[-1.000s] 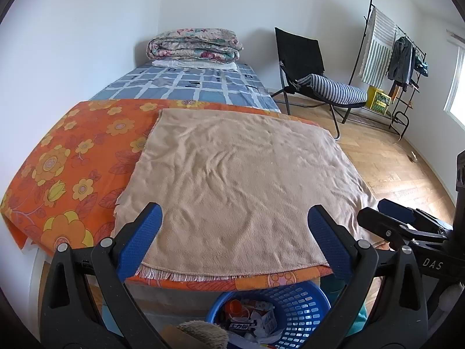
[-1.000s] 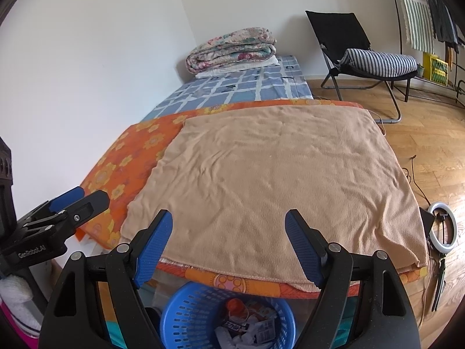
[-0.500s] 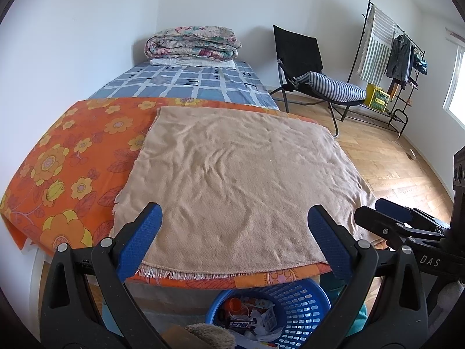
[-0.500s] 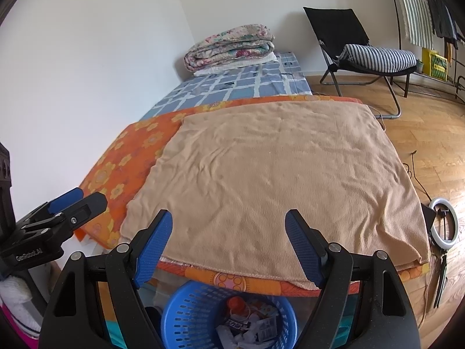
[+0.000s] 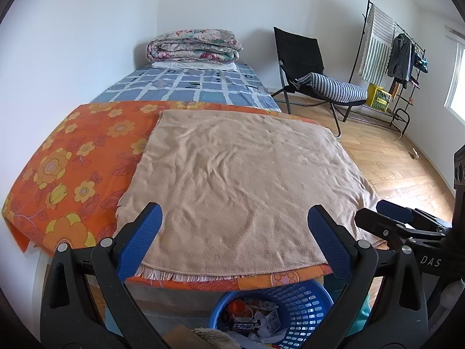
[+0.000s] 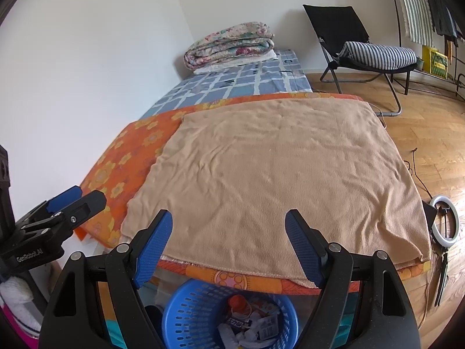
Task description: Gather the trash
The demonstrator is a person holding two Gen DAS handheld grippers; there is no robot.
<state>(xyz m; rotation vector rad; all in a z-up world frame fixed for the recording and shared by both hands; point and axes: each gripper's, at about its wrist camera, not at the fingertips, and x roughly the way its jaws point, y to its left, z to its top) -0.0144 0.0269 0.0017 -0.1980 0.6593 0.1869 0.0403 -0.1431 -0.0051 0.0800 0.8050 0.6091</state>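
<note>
A blue plastic basket (image 5: 302, 302) stands on the floor at the foot of the bed, below both grippers, and shows in the right wrist view too (image 6: 186, 308). It holds trash (image 5: 247, 320): wrappers, crumpled paper and an orange-capped item (image 6: 237, 301). My left gripper (image 5: 234, 226) is open and empty above the bed's near edge. My right gripper (image 6: 228, 232) is open and empty beside it. Each gripper shows at the edge of the other's view. No loose trash shows on the tan blanket (image 5: 232, 180).
The bed carries an orange flowered sheet (image 5: 72, 157), a blue checked cover and a folded quilt (image 5: 193, 45) at the far end. A black folding chair (image 5: 308, 67) and a clothes rack (image 5: 398, 58) stand on the wooden floor to the right. A ring light (image 6: 444, 221) lies there.
Both grippers have shifted slightly; the view has drifted a little lower and closer to the basket. Both stay open and empty.
</note>
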